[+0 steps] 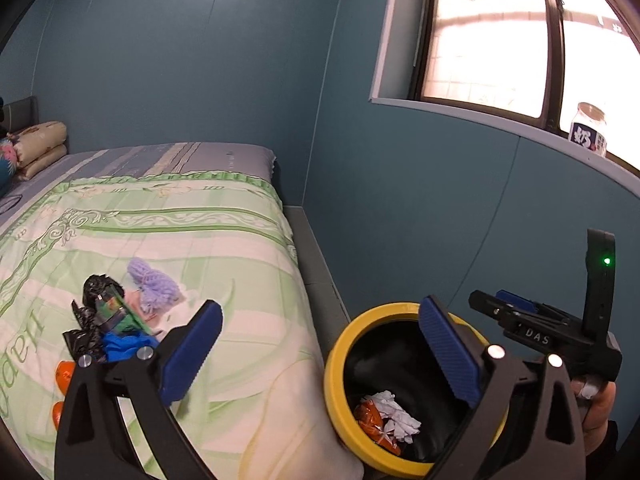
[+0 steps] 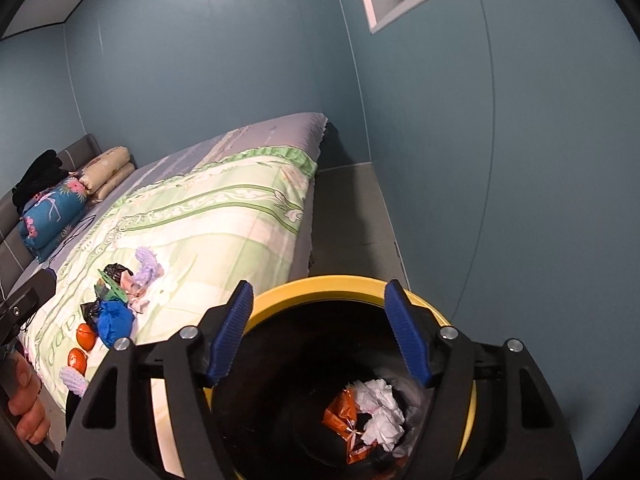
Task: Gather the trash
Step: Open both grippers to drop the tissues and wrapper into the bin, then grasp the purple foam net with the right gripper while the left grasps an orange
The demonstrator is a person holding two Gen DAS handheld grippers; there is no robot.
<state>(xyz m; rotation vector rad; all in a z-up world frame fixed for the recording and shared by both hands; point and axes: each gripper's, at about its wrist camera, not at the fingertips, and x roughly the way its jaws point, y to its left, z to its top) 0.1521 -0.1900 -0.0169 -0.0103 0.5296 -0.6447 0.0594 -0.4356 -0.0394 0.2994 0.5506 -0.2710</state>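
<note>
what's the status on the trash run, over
Both tongs open, empty: left tongs, right tongs over yellow bin. White paper, orange wrapper binned. Trash pile waits on bed. Nothing blocking.

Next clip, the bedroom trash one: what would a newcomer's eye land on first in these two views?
The yellow-rimmed bin at the bedside stands out, with crumpled white paper and an orange wrapper at its dark bottom. The right gripper hangs open above it, nothing between its blue fingers. On the green bedspread a heap of leftover litter waits beside the open left gripper.
</note>
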